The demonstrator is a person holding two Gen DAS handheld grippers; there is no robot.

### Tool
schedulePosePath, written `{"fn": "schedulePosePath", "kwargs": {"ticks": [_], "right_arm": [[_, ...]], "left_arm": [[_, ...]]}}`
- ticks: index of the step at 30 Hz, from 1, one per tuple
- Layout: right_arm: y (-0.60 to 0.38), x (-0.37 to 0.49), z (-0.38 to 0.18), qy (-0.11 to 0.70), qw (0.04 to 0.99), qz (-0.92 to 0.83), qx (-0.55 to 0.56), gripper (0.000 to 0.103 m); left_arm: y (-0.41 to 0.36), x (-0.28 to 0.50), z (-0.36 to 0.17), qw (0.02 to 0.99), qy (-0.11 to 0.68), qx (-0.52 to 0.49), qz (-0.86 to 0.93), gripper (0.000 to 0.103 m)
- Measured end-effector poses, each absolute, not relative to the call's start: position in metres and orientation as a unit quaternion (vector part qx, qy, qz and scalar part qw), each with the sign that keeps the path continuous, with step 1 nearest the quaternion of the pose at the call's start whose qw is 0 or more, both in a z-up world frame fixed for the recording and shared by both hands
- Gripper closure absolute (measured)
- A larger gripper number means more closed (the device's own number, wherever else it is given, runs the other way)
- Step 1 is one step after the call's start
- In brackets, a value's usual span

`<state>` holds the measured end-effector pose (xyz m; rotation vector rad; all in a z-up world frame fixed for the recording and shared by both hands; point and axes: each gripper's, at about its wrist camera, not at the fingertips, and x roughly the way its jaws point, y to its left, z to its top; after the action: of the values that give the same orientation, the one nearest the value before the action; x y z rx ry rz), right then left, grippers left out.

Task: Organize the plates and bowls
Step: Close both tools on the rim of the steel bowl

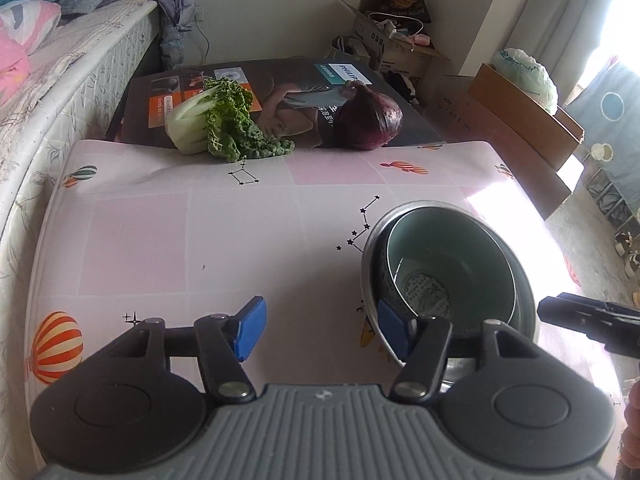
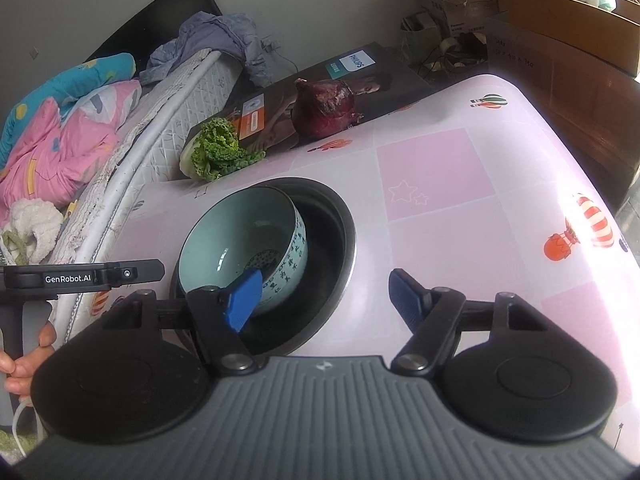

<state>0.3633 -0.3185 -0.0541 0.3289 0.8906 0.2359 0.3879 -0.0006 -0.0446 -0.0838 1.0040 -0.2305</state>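
Left gripper and right gripper both hang wide open, holding nothing, near the teal bowl, which sits tilted inside a metal bowl on the pink table.

A table under pink patterned cloth stands against a quilted mattress along its left edge; cardboard boxes crowd the pale wall; daylight glares through grey curtains.
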Motion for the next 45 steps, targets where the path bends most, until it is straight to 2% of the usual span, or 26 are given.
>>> {"fn": "schedulePosePath", "kwargs": {"ticks": [2, 4, 7, 9, 10, 13, 17, 28, 32, 37, 45], "right_arm": [[-0.317, 0.368, -0.060, 0.434, 0.880, 0.113, 0.155, 0.042], [-0.316, 0.372, -0.065, 0.439, 0.878, 0.114, 0.152, 0.051], [-0.316, 0.377, -0.073, 0.447, 0.874, 0.114, 0.153, 0.058], [-0.317, 0.381, -0.077, 0.450, 0.872, 0.115, 0.154, 0.062], [-0.317, 0.382, -0.078, 0.452, 0.871, 0.117, 0.156, 0.067], [-0.319, 0.385, -0.082, 0.455, 0.867, 0.119, 0.164, 0.072], [-0.320, 0.388, -0.086, 0.460, 0.860, 0.124, 0.181, 0.073], [-0.321, 0.395, -0.091, 0.462, 0.858, 0.123, 0.187, 0.077], [-0.321, 0.395, -0.092, 0.464, 0.856, 0.128, 0.190, 0.079], [-0.322, 0.397, -0.090, 0.463, 0.858, 0.126, 0.182, 0.080], [-0.320, 0.407, -0.101, 0.468, 0.857, 0.117, 0.182, 0.081]], "left_arm": [[-0.004, 0.393, -0.049, 0.867, 0.487, -0.032, -0.104, 0.041], [-0.006, 0.397, -0.051, 0.867, 0.486, -0.030, -0.105, 0.040], [-0.011, 0.404, -0.051, 0.866, 0.488, -0.025, -0.105, 0.042], [-0.014, 0.406, -0.052, 0.864, 0.491, -0.023, -0.107, 0.047], [-0.016, 0.407, -0.052, 0.863, 0.492, -0.022, -0.109, 0.048], [-0.020, 0.409, -0.051, 0.863, 0.493, -0.024, -0.113, 0.058], [-0.025, 0.409, -0.053, 0.863, 0.491, -0.021, -0.114, 0.065], [-0.029, 0.426, -0.077, 0.837, 0.531, -0.039, -0.127, 0.067], [-0.036, 0.423, -0.080, 0.826, 0.541, -0.049, -0.151, 0.089], [-0.051, 0.417, -0.078, 0.834, 0.532, 0.002, -0.144, 0.086], [-0.057, 0.420, -0.078, 0.840, 0.523, 0.023, -0.143, 0.084]]}}
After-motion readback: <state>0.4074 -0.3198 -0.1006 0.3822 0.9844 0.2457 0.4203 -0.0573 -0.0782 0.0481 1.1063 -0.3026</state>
